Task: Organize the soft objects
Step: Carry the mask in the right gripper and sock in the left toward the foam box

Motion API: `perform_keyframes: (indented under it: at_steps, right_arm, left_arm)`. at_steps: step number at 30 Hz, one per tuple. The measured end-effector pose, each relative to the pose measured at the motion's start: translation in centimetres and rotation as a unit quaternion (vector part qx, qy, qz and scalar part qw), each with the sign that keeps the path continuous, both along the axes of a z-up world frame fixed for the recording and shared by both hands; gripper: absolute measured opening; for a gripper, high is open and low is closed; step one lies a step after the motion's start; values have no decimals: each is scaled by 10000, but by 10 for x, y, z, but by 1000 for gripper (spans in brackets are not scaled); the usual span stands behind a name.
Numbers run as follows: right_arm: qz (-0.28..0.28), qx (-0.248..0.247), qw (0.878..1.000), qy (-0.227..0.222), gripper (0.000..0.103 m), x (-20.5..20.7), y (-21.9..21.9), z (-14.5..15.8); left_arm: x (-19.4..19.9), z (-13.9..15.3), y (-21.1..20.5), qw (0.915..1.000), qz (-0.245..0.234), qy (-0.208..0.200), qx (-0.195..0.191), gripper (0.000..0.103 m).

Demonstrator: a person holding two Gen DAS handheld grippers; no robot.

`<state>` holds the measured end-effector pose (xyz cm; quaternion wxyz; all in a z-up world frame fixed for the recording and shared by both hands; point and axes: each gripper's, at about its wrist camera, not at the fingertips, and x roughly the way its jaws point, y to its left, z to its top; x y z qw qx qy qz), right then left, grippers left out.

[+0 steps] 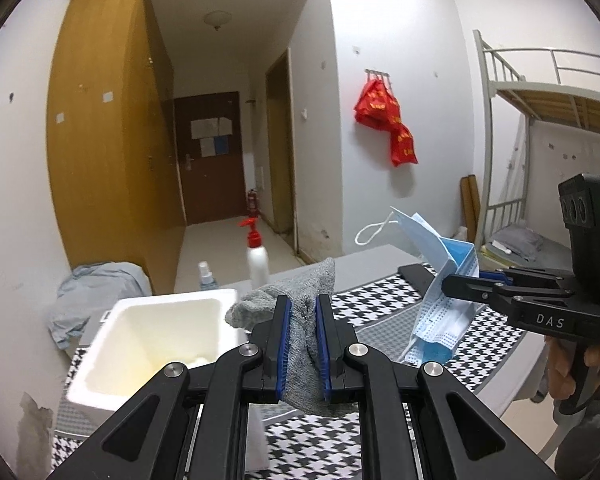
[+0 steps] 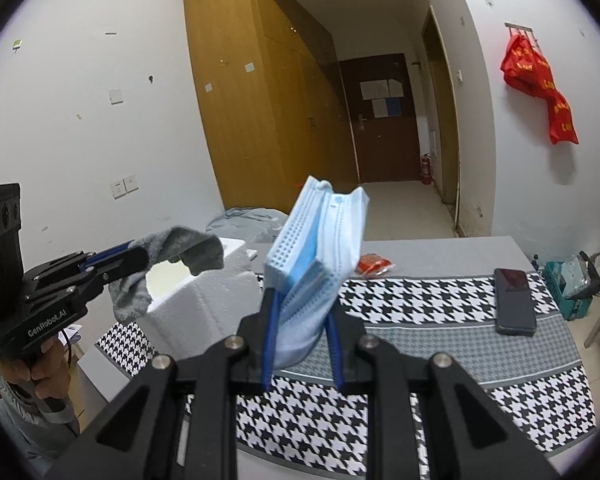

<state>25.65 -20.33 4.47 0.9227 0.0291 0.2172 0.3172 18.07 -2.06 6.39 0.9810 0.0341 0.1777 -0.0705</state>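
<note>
My left gripper [image 1: 302,312] is shut on a grey sock [image 1: 300,344] and holds it in the air just right of a white foam box [image 1: 100,360]. It also shows in the right wrist view [image 2: 140,258], with the sock [image 2: 172,248] drooping over the box [image 2: 204,292]. My right gripper [image 2: 300,304] is shut on a bundle of blue face masks [image 2: 320,248], lifted above the houndstooth tablecloth [image 2: 420,304]. In the left wrist view the right gripper [image 1: 448,280] holds the masks [image 1: 440,304] to the right of the sock.
A black phone [image 2: 514,300] and a small red packet [image 2: 374,265] lie on the table. A red-capped spray bottle [image 1: 257,256] and a smaller bottle [image 1: 206,276] stand behind the box. A bunk bed [image 1: 540,120] is at right.
</note>
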Motion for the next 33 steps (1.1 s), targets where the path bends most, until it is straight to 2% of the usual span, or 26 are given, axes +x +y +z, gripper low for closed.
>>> perform_keyframes:
  at_steps: [16,27,33]
  right_arm:
    - [507,38,9986,-164,26,-5,65,12]
    - [899,3,9956,-262,26,-3,107,18]
    - [1056,-35,9941,-242,26,3,127,18]
  left_arm:
    - [-25,10,63,9979,624,-151,-80,13]
    - [-47,6,101,9916,1255,-235,-184,13]
    - [-57,4,119,9891,1430,-295,-211,13]
